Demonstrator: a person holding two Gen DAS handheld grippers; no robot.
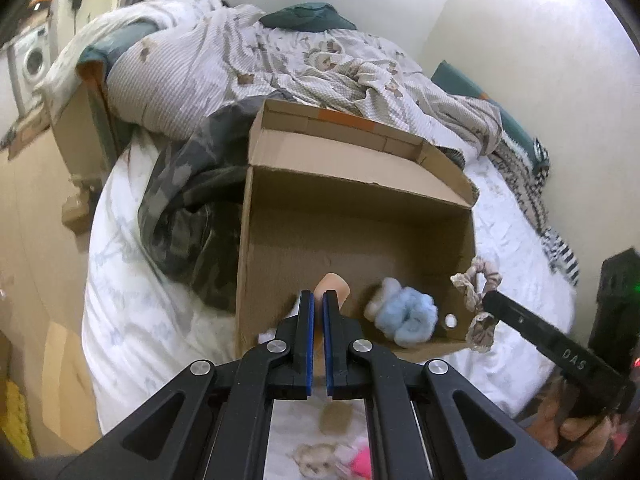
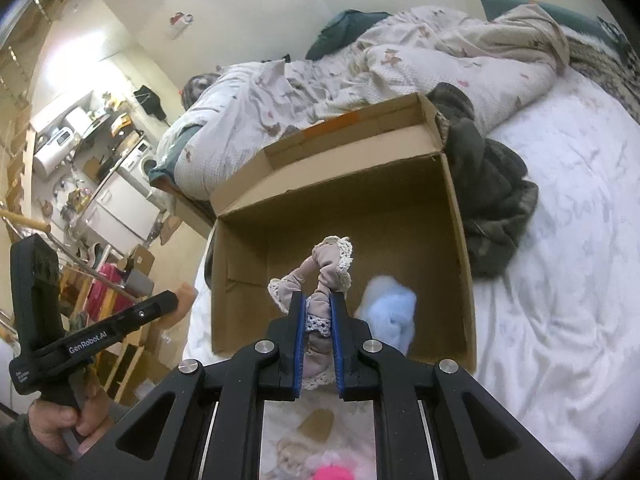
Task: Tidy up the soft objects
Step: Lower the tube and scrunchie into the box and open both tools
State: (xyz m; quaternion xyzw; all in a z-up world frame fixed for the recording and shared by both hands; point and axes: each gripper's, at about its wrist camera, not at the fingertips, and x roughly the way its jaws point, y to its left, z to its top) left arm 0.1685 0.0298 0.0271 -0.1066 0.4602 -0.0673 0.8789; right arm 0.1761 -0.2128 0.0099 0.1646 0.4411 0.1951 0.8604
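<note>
Over the box [image 2: 452, 216], the right gripper [image 2: 318, 308] pinches a scrunchie [image 2: 320, 276] and the left gripper [image 1: 319, 304], clamped on a peach sponge [image 1: 334, 286], hovers at the near wall, where either could drop outside.

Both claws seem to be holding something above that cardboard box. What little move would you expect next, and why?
Probably the right gripper moves a little further over the box and opens. It is shut on a lace-trimmed scrunchie hanging above the box floor, beside the blue fluff already inside. The left gripper pinches a peach-coloured piece and would likely follow.
</note>
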